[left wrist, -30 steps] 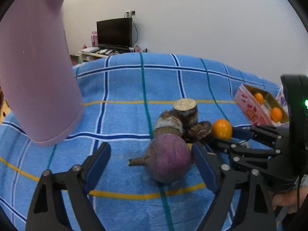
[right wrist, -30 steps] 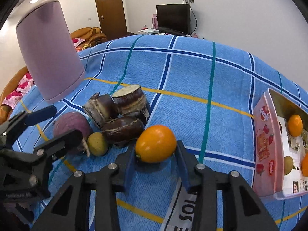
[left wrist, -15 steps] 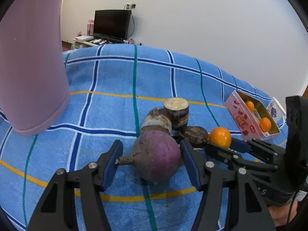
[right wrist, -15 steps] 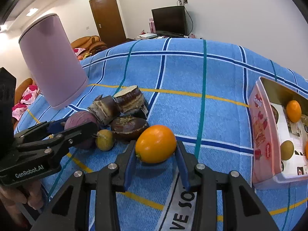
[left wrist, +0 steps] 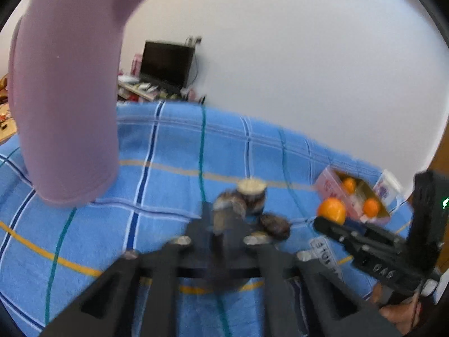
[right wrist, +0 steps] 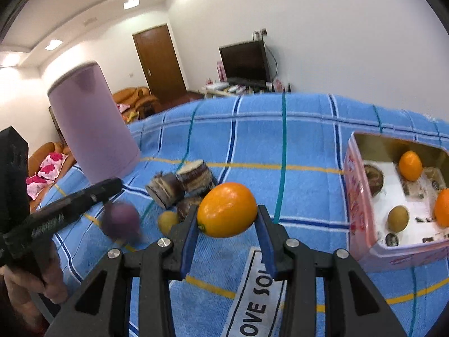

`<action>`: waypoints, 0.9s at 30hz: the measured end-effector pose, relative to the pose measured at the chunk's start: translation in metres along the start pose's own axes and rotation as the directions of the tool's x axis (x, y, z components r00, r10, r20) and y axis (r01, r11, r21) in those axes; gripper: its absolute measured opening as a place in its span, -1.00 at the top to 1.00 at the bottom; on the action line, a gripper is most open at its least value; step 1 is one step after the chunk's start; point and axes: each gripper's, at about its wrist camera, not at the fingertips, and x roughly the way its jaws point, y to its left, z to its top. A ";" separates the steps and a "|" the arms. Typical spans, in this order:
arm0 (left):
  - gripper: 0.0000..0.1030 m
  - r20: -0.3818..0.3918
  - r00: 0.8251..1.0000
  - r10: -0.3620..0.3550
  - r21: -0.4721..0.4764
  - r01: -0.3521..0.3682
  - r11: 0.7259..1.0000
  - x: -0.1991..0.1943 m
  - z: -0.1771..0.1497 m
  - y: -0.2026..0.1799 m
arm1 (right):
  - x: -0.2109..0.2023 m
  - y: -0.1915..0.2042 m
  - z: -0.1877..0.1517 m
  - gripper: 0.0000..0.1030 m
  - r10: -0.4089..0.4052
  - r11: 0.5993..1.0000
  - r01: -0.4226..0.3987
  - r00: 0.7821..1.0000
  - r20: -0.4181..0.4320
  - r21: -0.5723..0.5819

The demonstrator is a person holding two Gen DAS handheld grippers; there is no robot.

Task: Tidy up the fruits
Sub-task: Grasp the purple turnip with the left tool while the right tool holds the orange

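Though blur smears the left view, the left gripper (left wrist: 221, 221) shows fingers pinched together; what they hold, I cannot tell. In the right view, the right gripper (right wrist: 227, 216) clamps one orange (right wrist: 227, 207) above the blue cloth (right wrist: 308, 146). It should clear the box (right wrist: 355, 196) wall before release. Inside lie two oranges, outside three dark chunks (right wrist: 179, 185).

Left tongs (left wrist: 221, 224) jaws together, blurred; right tongs (right wrist: 227, 221) clamped, tilted downward; fingers (right wrist: 53, 283) wrap left handle.
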 end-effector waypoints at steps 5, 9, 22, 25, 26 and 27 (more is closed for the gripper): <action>0.85 -0.033 0.999 0.012 0.000 -0.012 1.000 0.007 -0.001 0.002 | -0.007 0.005 0.002 0.19 -0.027 0.999 0.028 0.999 0.040 -0.039; 0.19 -0.071 0.997 -0.036 0.024 0.037 0.999 0.003 -0.002 -0.005 | -0.008 0.003 0.002 0.19 -0.022 0.999 0.023 0.999 0.037 -0.034; -0.59 -0.262 0.947 0.187 0.097 -0.166 0.981 0.026 -0.027 0.003 | -0.002 -0.007 0.004 0.19 -0.005 1.000 0.005 1.000 0.004 0.003; -0.03 -0.254 0.949 0.184 0.078 -0.170 0.982 0.022 -0.027 0.007 | -0.003 -0.005 0.004 0.19 -0.006 1.000 0.006 1.000 0.004 -0.003; 0.06 -0.252 0.949 0.189 0.079 -0.175 0.981 0.020 -0.027 0.009 | -0.002 -0.004 0.003 0.19 -0.008 1.000 0.008 1.000 0.004 -0.005; 0.06 -0.252 0.950 0.182 0.074 -0.168 0.983 0.019 -0.027 0.010 | -0.002 -0.004 0.004 0.19 -0.010 1.000 0.010 1.000 0.006 -0.007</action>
